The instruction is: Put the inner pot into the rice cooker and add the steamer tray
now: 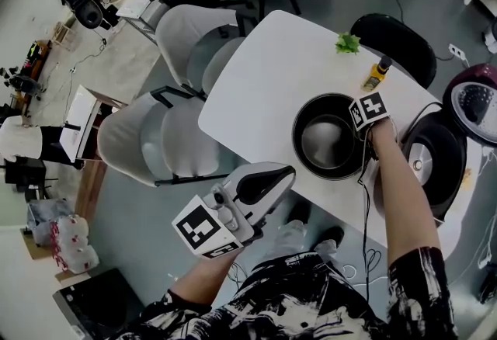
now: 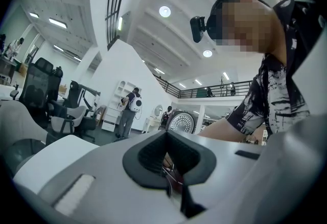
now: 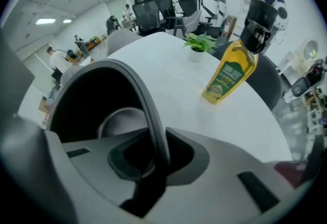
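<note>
Now the right gripper (image 1: 364, 131) points down at the inner pot (image 1: 324, 140), its jaws pinched narrow on the rim, on the side facing the rice cooker (image 1: 429, 161). The pot sits on the tabletop (image 1: 256, 82) near the person's edge, just beside the open cooker. The left gripper (image 1: 281, 177) hovers off that edge, jaws together, holding nothing.
</note>
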### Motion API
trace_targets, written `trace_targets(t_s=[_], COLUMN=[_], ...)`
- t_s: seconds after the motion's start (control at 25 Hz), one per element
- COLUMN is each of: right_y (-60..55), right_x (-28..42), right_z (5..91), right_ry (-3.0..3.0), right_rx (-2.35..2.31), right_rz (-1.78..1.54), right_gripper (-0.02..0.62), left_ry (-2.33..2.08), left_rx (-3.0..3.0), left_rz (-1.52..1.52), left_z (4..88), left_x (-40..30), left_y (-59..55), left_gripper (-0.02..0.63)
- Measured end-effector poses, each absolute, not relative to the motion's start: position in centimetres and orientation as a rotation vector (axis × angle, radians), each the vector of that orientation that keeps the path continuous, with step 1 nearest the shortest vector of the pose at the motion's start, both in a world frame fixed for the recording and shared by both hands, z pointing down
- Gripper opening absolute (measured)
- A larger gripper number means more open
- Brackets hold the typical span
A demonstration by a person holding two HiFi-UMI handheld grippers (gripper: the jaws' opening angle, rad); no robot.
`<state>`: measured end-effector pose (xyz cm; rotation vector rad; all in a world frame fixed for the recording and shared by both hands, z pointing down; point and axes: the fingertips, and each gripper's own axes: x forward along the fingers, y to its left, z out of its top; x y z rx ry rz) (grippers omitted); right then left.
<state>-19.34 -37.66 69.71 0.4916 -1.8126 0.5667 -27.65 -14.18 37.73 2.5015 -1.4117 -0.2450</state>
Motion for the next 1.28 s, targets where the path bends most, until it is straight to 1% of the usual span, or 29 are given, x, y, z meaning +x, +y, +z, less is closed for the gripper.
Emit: trace_targets(t_s=[0.04,0.16,0.28,0.52,0.72,0.88,1.12,1.28], right_y=[-37.8,-37.6,-37.6,-37.3,-37.7,-38.6,-40.0,-40.3], right_x=[-19.0,-18.5,-18.4,-18.2,-18.4,-18.0,-16.5,-13.7], right_z=[69.9,70.1,70.1,69.9,67.8,64.6,57.4,52.5], right_ry=[-1.781,-1.707,-1.682,-1.716,-1.757,-1.783,-1.881,-1.922], right_rx=[0.509,0.483,0.468,0.491,0.534,0.566,0.625,0.654], right_rz=[0.538,0.428,0.386,0.509,0.562,0.571,0.688,0.726], right_gripper=[0.029,0.011,0.005,-0.002,0.002,0.003,0.003,0.003], left_ry=[-1.415,-1.423,-1.426,-1.415,-1.398,-1.371,-1.295,-1.199], left_rx=[2.5,2.496,2.495,2.493,2.513,2.555,2.655,2.731], left_rz=[-0.245,-0.246,-0.249,-0.26,-0.271,-0.289,-0.317,-0.344], left_z=[37.7,37.7,37.6,37.7,37.0,35.8,33.1,31.8], left_x=[-27.7,-27.8,-27.8,-27.6,-27.3,-26.6,-23.9,-21.5], left_y=[-14.2,-14.0,-14.1,-14.1,-14.2,-14.7,-16.0,-16.7], left_gripper=[0.005,0.005,0.005,0.005,0.005,0.005,0.005,0.005])
